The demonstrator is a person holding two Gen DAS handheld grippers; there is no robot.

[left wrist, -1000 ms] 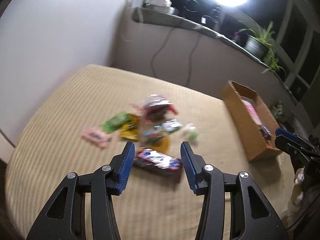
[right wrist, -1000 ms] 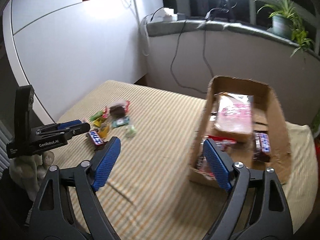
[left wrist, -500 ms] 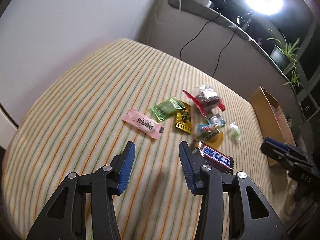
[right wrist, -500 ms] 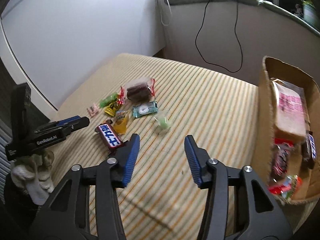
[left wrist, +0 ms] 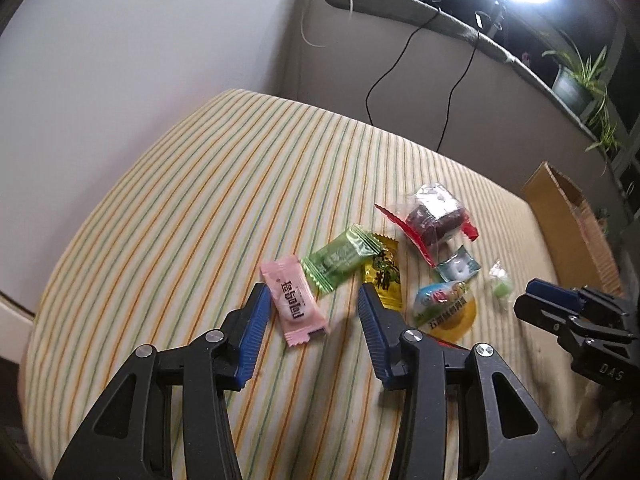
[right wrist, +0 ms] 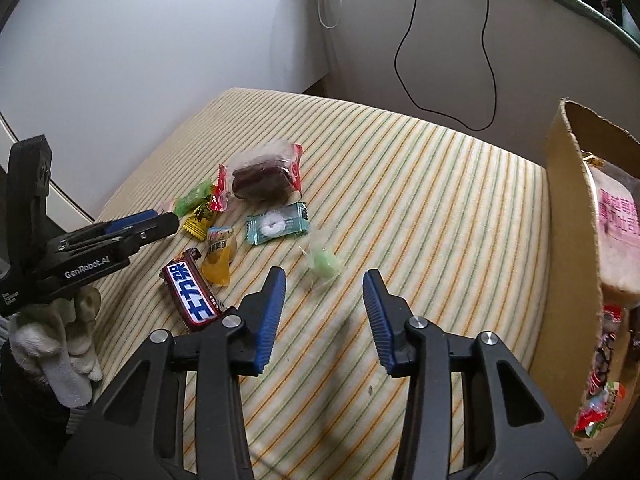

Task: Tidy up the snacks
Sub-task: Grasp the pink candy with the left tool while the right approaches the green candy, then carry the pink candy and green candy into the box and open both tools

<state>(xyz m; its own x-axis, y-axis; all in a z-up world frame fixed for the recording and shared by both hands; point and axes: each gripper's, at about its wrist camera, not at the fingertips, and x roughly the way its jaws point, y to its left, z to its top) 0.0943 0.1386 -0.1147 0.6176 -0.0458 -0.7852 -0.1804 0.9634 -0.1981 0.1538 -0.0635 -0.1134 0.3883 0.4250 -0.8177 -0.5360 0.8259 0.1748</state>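
Observation:
Loose snacks lie on a striped cloth. My left gripper (left wrist: 312, 300) is open, its jaws either side of a pink candy packet (left wrist: 294, 300). Beyond it lie a green packet (left wrist: 340, 258), a yellow packet (left wrist: 384, 276), a clear pack with a dark cake (left wrist: 432, 220) and a jelly cup (left wrist: 444, 308). My right gripper (right wrist: 324, 284) is open, just short of a small green candy (right wrist: 325, 263). A Snickers bar (right wrist: 194, 294) and a mint packet (right wrist: 276, 224) lie to its left. The cardboard box (right wrist: 568, 216) at right holds several snacks.
The left gripper shows in the right wrist view (right wrist: 132, 226), held by a gloved hand. The right gripper shows in the left wrist view (left wrist: 560, 308). A wall and a ledge with cables and a plant (left wrist: 576, 80) stand behind the table.
My left gripper has moved forward and down so the pink packet now sits between its jaws. My right gripper swung left from the box and closed in on the green candy.

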